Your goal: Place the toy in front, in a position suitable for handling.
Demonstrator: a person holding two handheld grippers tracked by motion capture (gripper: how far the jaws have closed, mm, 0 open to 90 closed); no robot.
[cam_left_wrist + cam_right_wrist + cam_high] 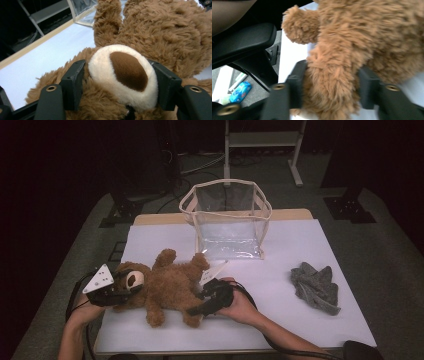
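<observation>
Brown plush teddy bear (165, 287) lies on its back at the near left of the white table cover (300, 250). Left gripper (121, 289) pinches its cream muzzle; right gripper (200, 302) clamps a leg. Beyond stand a clear bag (227, 217) and grey cloth (316, 287); grey floor (390, 250), dark room.

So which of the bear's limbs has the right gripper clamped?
The right gripper is shut on the leg nearest it, at the teddy bear's lower end; the other limbs lie free, and the left gripper grips the muzzle.
</observation>
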